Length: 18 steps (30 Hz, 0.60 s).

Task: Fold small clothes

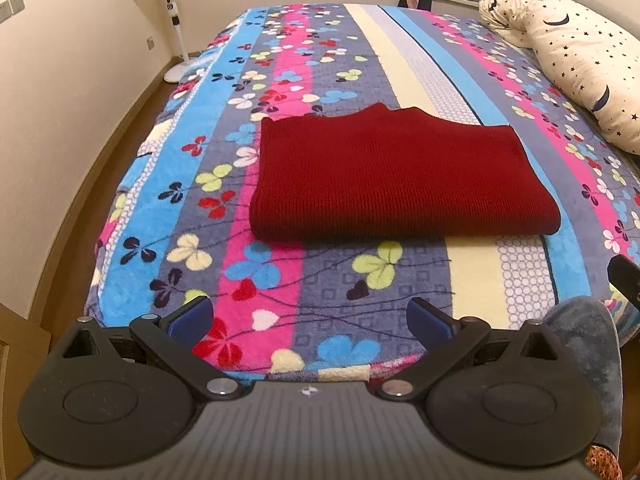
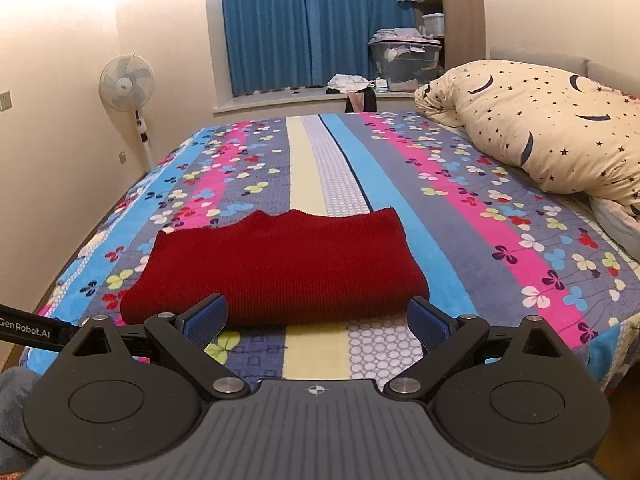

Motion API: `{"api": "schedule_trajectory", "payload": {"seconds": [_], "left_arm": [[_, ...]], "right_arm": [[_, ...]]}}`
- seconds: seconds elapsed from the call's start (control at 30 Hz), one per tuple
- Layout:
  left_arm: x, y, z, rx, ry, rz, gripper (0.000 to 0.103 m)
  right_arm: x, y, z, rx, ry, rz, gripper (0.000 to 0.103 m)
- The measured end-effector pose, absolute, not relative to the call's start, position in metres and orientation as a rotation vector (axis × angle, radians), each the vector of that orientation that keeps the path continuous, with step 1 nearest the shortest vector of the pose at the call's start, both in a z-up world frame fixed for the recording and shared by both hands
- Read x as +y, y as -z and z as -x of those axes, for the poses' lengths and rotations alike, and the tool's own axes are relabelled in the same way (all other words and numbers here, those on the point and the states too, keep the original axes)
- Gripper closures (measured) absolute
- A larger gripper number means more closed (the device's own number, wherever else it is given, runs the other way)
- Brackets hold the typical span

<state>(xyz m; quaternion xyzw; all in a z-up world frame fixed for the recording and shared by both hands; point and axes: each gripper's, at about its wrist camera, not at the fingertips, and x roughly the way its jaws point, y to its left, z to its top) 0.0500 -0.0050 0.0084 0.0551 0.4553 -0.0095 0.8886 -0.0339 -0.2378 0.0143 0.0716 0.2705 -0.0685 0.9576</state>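
A dark red knit garment (image 1: pixel 396 176) lies folded into a flat rectangle on the flowered striped bedspread (image 1: pixel 280 60). It also shows in the right wrist view (image 2: pixel 280 268). My left gripper (image 1: pixel 310 320) is open and empty, held back over the near edge of the bed, well short of the garment. My right gripper (image 2: pixel 318 318) is open and empty, just in front of the garment's near folded edge, its blue pads (image 2: pixel 206 320) apart from the cloth.
A cream star-and-moon duvet (image 2: pixel 540 128) is bunched at the right side of the bed. A standing fan (image 2: pixel 128 88) is by the left wall. A window sill with clothes and storage boxes (image 2: pixel 404 60) lies beyond the bed. The other gripper's arm (image 2: pixel 24 330) shows at left.
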Motion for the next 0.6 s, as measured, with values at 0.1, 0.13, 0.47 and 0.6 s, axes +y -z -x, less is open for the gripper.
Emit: {"api": "schedule_trajectory", "payload": {"seconds": [0.1, 0.13, 0.47, 0.6], "left_arm": [[-0.007, -0.011, -0.05, 0.952, 0.024, -0.124, 0.0], [-0.008, -0.012, -0.049, 0.954, 0.024, -0.128, 0.0], [-0.025, -0.026, -0.047, 0.914, 0.01, -0.168, 0.0], [-0.028, -0.025, -0.047, 0.92, 0.007, -0.162, 0.0]], "right_arm": [[-0.242, -0.012, 0.033, 0.548, 0.147, -0.178, 0.006], [-0.243, -0.012, 0.033, 0.545, 0.148, -0.186, 0.006], [-0.254, -0.013, 0.04, 0.5, 0.139, -0.235, 0.006], [-0.259, -0.012, 0.04, 0.506, 0.14, -0.244, 0.006]]}}
